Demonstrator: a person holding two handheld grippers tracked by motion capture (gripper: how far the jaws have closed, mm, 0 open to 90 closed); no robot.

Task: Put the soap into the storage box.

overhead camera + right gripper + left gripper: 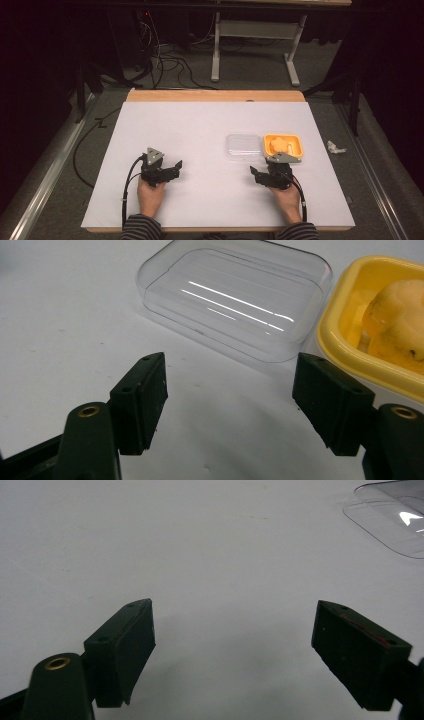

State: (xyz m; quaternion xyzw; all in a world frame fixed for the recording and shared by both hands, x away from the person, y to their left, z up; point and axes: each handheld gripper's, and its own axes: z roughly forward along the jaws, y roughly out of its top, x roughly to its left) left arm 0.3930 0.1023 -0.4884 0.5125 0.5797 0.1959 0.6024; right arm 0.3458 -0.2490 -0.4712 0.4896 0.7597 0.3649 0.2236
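Note:
A clear plastic lid [242, 146] [235, 302] lies flat on the white table, touching a yellow container [283, 145] [372, 347] to its right that holds a pale yellow lump [395, 315]. My right gripper [263, 176] [230, 407] rests low on the table just in front of the lid and container, jaws wide apart with nothing between them. My left gripper [170, 169] [232, 650] sits at the table's left-middle, open over bare surface. A corner of the clear lid [395, 522] shows far off at the top right of the left gripper view.
The white sheet [200, 125] covers a wooden table whose far edge [215, 95] shows. A crumpled white scrap [335, 147] lies on the floor to the right. Cables and a desk frame [255, 45] stand beyond the table.

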